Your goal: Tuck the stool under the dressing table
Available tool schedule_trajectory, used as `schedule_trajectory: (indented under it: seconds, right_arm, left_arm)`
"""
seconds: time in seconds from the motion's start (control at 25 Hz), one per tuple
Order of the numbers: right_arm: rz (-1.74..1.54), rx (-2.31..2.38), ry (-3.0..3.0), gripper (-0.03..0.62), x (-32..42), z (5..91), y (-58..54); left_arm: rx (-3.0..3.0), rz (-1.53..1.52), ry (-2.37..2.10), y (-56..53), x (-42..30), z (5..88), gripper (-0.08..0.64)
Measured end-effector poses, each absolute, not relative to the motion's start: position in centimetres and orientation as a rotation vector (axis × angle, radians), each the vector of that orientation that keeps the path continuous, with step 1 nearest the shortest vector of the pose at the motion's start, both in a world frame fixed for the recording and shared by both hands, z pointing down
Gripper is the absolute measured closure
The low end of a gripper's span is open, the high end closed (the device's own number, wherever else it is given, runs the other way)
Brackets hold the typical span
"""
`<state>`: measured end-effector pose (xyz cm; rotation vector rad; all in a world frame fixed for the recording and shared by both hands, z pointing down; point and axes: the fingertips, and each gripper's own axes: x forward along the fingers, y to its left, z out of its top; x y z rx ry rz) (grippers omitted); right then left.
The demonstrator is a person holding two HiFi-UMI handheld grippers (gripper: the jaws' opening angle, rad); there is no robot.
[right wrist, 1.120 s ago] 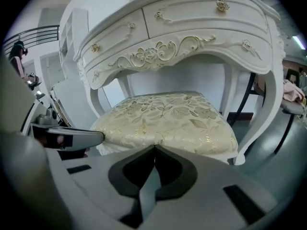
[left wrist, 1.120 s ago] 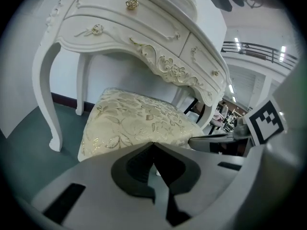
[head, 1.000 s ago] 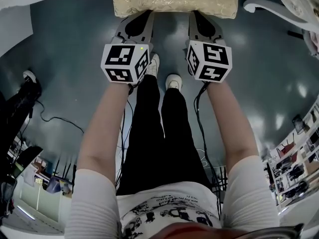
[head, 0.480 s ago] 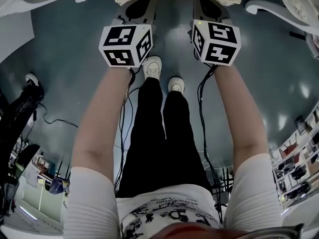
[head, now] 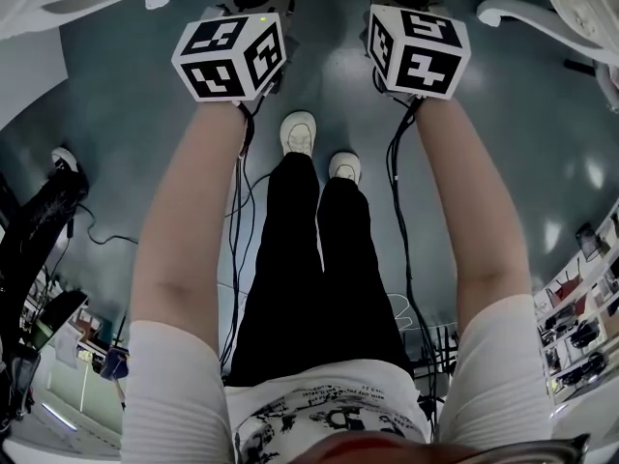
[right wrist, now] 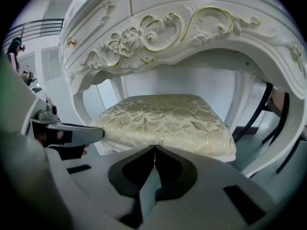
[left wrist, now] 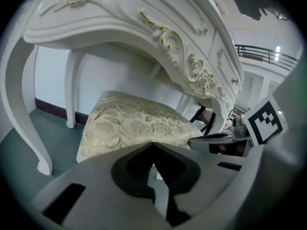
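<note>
Both grippers have pushed farther forward, and the stool (right wrist: 165,119) has slid on with them. Its gold-flowered seat now sits beneath the dressing table (right wrist: 182,28), between its curved white legs. The left gripper (left wrist: 153,143) and right gripper (right wrist: 154,147) each have their fingers pressed together, empty, tips at the seat's near edge.

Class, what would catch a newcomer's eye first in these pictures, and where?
The white dressing table with gold-trimmed carving arches across the top of both gripper views, and the gold floral stool sits beneath it. In the head view, two black-and-white marker cubes stand out at the top; the left tongs and right tongs are shut, pointing at the stool.
</note>
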<state>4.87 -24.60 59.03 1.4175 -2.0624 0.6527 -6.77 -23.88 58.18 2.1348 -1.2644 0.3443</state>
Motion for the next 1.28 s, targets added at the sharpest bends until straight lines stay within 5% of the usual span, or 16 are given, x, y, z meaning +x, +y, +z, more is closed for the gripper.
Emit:
schedule_trajectory:
  seconds: [0.68,1.28]
  right_arm:
    - [0.660,1.333,-2.130,0.575,3.7,52.1,-20.0]
    - [0.395,1.427,-2.385,0.575,6.2,25.4,-12.4]
  left_arm:
    - [2.113,0.398,-1.333,-20.6,-7.3,51.4,0.540]
    - [2.370,0.220,-1.492,-12.2,-4.6,24.5,0.540]
